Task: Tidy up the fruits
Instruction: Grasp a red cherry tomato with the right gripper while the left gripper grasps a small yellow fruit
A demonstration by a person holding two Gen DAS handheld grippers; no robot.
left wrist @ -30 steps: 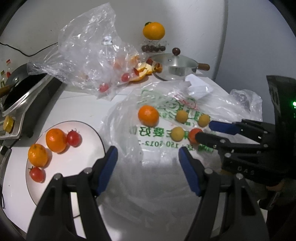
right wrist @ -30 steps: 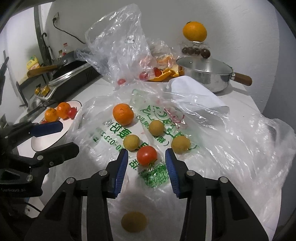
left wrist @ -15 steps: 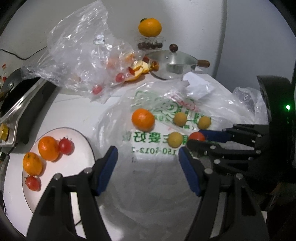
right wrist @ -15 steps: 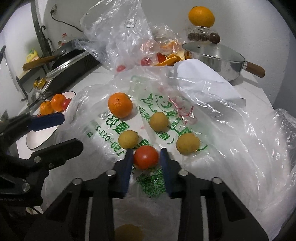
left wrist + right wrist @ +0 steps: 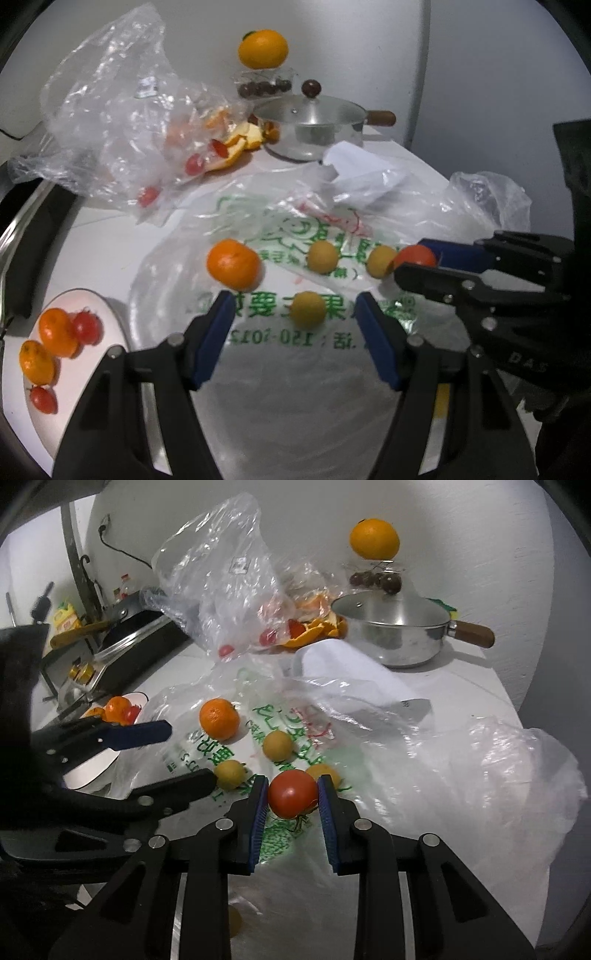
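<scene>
1. The right gripper [image 5: 291, 799] clamps a red tomato [image 5: 292, 793] between its blue pads [image 5: 258, 808], just over the printed plastic bag [image 5: 388, 738] spread on the counter

2. The left gripper [image 5: 293, 325] hangs above the same bag with its jaws spread wide and nothing between them; a small yellow fruit [image 5: 307, 309] lies on the bag in the gap ahead of it

3. An orange [image 5: 233, 263] and two more yellow fruits sit on the bag nearby, one of them tucked right behind the tomato

4. The white plate [image 5: 92, 373] at the left already carries two oranges and three small tomatoes, and looks the likely destination

5. To finish the step well: keep the squeeze gentle so the soft skin does not split, lift straight up clear of the film, pass behind the idle left gripper, and set the tomato on a bare patch of plate before letting go
</scene>
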